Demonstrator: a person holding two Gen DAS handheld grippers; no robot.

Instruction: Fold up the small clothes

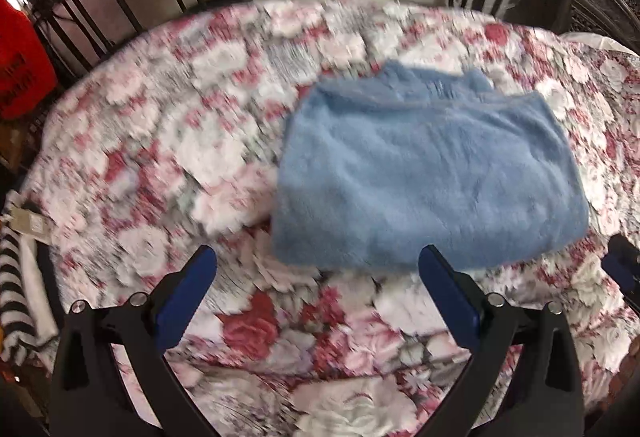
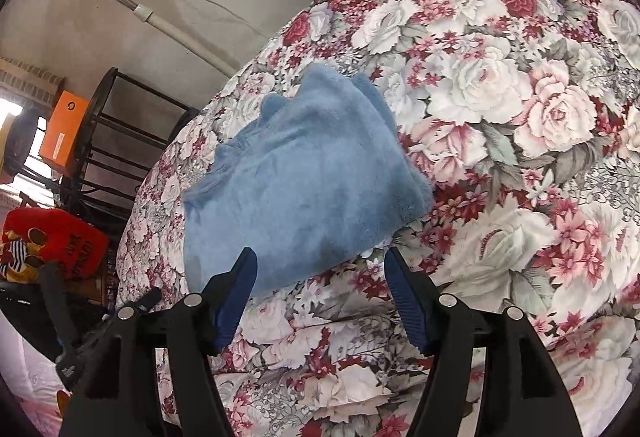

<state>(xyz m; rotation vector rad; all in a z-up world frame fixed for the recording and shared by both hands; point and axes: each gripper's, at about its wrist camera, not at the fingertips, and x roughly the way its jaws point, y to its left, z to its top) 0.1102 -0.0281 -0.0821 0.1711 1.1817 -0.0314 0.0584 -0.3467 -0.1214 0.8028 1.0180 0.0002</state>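
Fold looks about done on the blue fleece garment [image 1: 428, 173]; next I either tidy an edge or leave it. My left gripper [image 1: 318, 265] is spread wide, empty, garment centre-right just above its tips on the floral bedspread [image 1: 160, 141]. My right gripper [image 2: 320, 263] is wide, empty, garment centre-left, near edge at its tips.

Both wrist views look down, close, sharing the blue garment [image 1: 424, 173] [image 2: 296, 189] on the bedspread [image 1: 160, 157] [image 2: 500, 117].
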